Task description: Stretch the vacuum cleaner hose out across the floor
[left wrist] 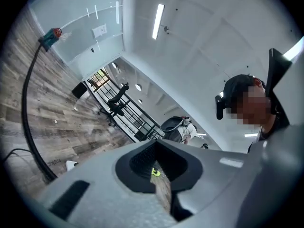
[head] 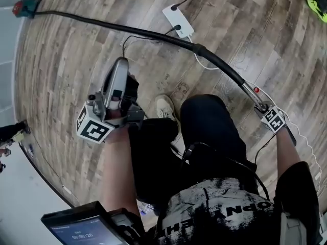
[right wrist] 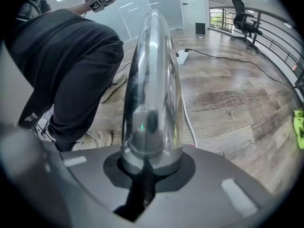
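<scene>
Left gripper (head: 120,65) jaws closed on nothing, raised at 9 o'clock in head view. Right gripper (head: 262,108) at 3 o'clock, clamped on the chrome tube (right wrist: 152,80) at the end of the vacuum hose (head: 153,34). The hose arcs over the wood floor to its red/teal end (head: 25,6) at 10 o'clock. Clutter along the run: white power strip (head: 178,20) at 12 just beside the hose, its white cable (right wrist: 190,127) trailing by the tube, thin black cable (head: 124,45) looping at 11. Shoe (head: 165,107) near centre, well apart from the hose. Yellow-green item (head: 317,1) at 2.
</scene>
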Motion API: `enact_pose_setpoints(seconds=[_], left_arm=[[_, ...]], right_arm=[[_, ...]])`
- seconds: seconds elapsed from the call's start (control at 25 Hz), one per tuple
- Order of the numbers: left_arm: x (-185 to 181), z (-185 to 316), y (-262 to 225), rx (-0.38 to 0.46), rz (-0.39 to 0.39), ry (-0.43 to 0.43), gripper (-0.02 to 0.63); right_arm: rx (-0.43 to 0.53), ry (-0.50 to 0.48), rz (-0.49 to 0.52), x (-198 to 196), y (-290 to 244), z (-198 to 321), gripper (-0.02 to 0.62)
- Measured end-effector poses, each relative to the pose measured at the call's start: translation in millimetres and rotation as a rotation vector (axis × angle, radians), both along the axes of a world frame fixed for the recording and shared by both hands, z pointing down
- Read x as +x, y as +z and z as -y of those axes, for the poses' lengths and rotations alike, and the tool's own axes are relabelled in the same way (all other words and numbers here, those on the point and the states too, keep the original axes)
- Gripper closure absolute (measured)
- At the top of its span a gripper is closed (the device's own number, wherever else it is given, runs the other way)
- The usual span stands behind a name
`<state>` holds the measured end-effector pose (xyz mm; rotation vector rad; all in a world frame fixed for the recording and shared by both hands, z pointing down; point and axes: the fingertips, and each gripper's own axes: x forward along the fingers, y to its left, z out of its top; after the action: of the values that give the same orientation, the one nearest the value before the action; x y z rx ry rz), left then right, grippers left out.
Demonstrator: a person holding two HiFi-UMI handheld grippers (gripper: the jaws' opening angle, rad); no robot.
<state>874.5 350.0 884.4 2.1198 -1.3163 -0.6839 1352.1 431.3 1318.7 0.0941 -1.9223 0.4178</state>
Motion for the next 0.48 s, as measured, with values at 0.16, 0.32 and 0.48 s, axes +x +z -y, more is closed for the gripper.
enact_pose_setpoints(seconds=[0.16, 0.32, 0.48], left_arm=[[17, -27, 11, 0.0, 0.053, -0.026, 0.606], [34, -36, 7, -0.011, 0.084, -0.044, 0.606], [45, -36, 2, -0.004, 0.11, -0.049, 0.606]], right_arm=[[-0.004, -0.038, -0.013, 22, 39, -13, 0.546], [-0.022, -0.03, -0.038, 49, 60, -16, 0.545], [-0.002, 0.002, -0.037, 43, 86, -9, 0.543]])
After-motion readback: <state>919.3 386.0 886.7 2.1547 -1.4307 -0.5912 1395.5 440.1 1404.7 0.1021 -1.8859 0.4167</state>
